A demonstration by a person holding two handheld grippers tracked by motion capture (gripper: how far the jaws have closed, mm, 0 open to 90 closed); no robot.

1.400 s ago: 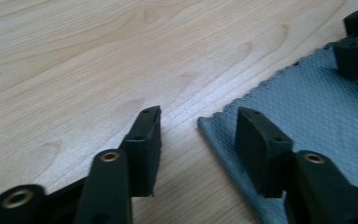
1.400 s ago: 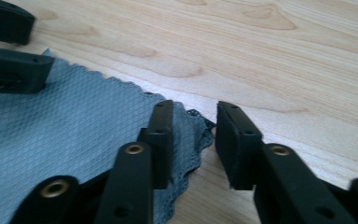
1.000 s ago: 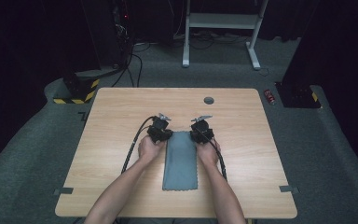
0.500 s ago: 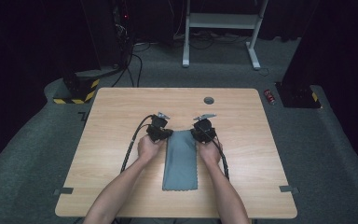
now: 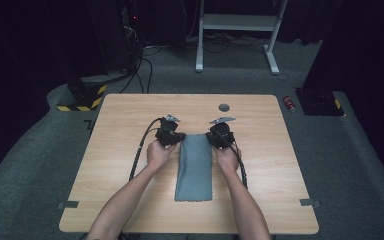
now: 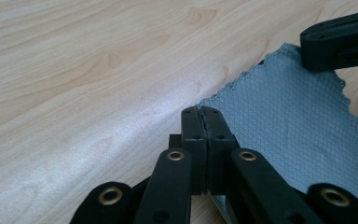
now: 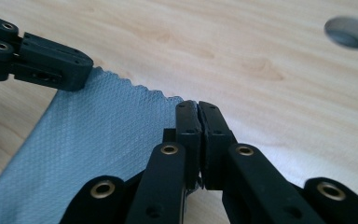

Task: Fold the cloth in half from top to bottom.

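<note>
Two grippers pinching one grey cloth (image 5: 195, 167)

Left gripper (image 5: 170, 134) and right gripper (image 5: 220, 135) – jaws pressed tight on the far corners; cloth flat on the wooden table (image 5: 120, 200), long and folded, between both hands.

The desk (image 5: 130, 150) is evenly lit from above while the room around it lies dark. Both gripper views are bright, with a soft sheen on the wood; the nearest jaws are slightly blurred.

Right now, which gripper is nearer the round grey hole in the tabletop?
Right. The right gripper sits at the grey cloth's far right corner, just below the hole. The left gripper holds the cloth's far left corner, farther off to the hole's left.
</note>
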